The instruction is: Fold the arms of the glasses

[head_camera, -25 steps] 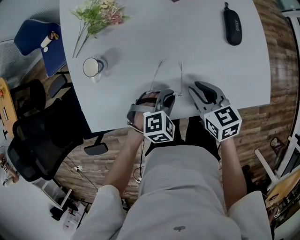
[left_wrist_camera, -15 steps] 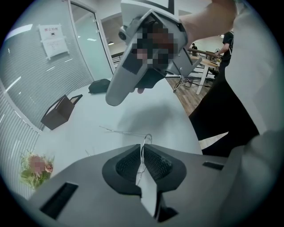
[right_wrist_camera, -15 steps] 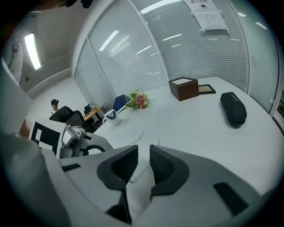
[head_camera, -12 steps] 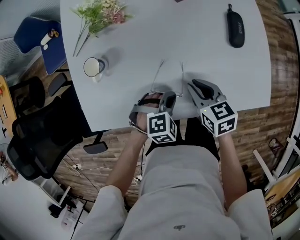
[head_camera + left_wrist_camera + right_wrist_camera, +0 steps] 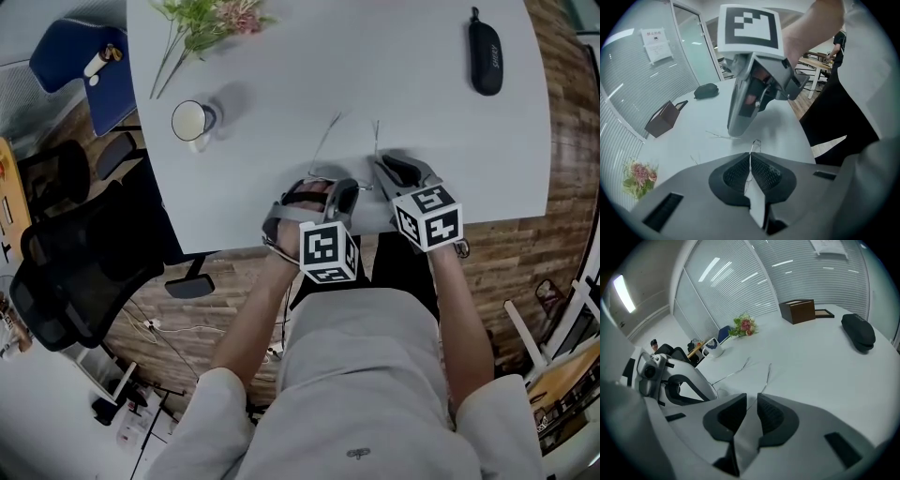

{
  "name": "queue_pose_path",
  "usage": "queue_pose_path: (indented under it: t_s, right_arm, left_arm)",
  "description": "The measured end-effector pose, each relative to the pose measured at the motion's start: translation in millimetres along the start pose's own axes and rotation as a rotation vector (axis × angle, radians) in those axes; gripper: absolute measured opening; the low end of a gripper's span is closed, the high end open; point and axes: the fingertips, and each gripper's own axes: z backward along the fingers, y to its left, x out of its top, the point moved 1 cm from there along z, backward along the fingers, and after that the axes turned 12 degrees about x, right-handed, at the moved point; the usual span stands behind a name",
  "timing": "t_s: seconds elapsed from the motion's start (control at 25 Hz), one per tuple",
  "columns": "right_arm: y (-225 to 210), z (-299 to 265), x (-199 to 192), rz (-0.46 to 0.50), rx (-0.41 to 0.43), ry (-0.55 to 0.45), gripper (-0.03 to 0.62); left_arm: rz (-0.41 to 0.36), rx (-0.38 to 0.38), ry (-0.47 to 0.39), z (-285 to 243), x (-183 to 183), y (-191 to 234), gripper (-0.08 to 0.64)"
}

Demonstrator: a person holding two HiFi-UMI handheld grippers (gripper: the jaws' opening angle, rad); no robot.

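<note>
Thin wire-rimmed glasses (image 5: 349, 150) lie on the white table (image 5: 281, 84) near its front edge, both arms unfolded and pointing away from me. My left gripper (image 5: 339, 193) is shut on the left part of the frame; the wire (image 5: 756, 143) runs up from between its closed pads (image 5: 737, 174). My right gripper (image 5: 382, 169) is down at the right hinge. Its jaws have just been closing and stand a little apart, with the right arm (image 5: 767, 373) running in between them, not pinched. The left arm (image 5: 736, 371) lies beside it.
A white mug (image 5: 190, 120) and a bunch of flowers (image 5: 211, 19) sit at the far left of the table. A black glasses case (image 5: 486, 58) lies far right, and a brown box (image 5: 799, 310) stands at the far side. A black office chair (image 5: 75, 272) is left of the table.
My right gripper has sunk to the table and closed in on the glasses' right hinge. The left gripper has kept its place at the frame.
</note>
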Motion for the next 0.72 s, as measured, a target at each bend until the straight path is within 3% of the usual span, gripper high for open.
queue_pose_path:
  t_s: [0.32, 0.72]
  right_arm:
    - [3.1, -18.5, -17.6, -0.09, 0.008, 0.056, 0.087]
    - [11.1, -28.1, -15.1, -0.158, 0.059, 0.045, 0.08]
  left_arm:
    - [0.063, 0.012, -0.017, 2.8, -6.4, -3.5, 0.026]
    - [0.033, 0.037, -0.036, 3.0, -5.6, -6.7, 0.023]
